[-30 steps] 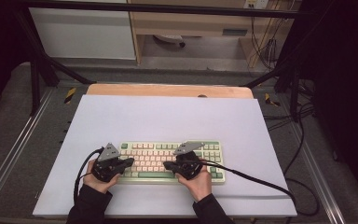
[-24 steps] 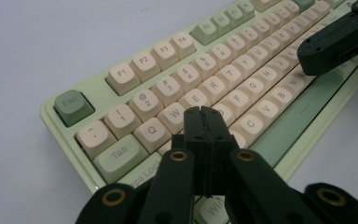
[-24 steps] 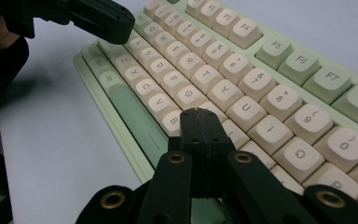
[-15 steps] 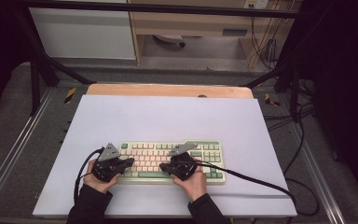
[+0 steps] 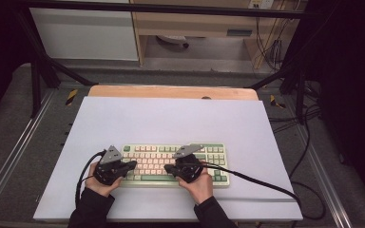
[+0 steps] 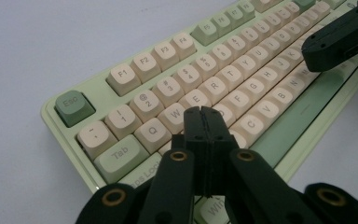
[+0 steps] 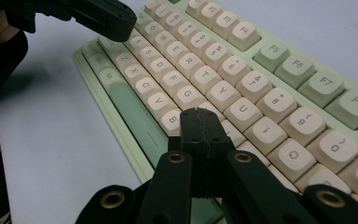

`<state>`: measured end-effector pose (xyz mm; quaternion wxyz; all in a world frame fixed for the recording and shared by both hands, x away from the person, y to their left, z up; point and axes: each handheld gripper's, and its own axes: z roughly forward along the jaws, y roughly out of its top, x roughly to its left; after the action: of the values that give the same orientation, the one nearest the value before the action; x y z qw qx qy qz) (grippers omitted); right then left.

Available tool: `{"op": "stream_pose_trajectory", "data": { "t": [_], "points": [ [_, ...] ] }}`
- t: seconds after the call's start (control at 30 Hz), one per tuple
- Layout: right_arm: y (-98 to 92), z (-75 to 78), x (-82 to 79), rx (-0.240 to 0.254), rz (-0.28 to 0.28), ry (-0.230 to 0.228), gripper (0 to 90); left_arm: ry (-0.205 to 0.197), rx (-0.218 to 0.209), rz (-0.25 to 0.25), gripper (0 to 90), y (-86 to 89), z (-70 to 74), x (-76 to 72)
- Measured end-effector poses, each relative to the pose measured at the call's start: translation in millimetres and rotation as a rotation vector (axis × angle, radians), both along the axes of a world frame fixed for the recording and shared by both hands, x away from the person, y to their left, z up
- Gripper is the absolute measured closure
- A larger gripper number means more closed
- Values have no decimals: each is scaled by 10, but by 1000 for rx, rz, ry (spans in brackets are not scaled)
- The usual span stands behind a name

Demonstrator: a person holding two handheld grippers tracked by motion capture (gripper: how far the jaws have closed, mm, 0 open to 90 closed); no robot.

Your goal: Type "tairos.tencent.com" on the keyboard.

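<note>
Both my grippers sit closed over the keyboard, nothing held.

Keyboard, green case with cream keys, lies on the near half of the pale mat, long side toward me. My left gripper is over the left end, jaws pressed together, tip above the home row near W/E in the left gripper view. My right gripper is jaws together too, tip over the N/H area above the green spacebar in the right gripper view. Tips point toward each other, apart. Can't tell if either tip touches a key.
</note>
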<state>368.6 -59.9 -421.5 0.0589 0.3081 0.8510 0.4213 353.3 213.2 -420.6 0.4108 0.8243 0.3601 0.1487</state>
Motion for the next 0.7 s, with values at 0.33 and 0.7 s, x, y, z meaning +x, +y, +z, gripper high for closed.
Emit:
{"op": "stream_pose_trajectory", "data": {
  "t": [0.33,0.7],
  "points": [
    [-212,64,-22,-10,-20,1,900,1,-1,-3,900,-12,3,-5],
    [-512,59,-63,-11,-59,2,900,-4,-7,-14,900,-45,30,-16]
  ]
}}
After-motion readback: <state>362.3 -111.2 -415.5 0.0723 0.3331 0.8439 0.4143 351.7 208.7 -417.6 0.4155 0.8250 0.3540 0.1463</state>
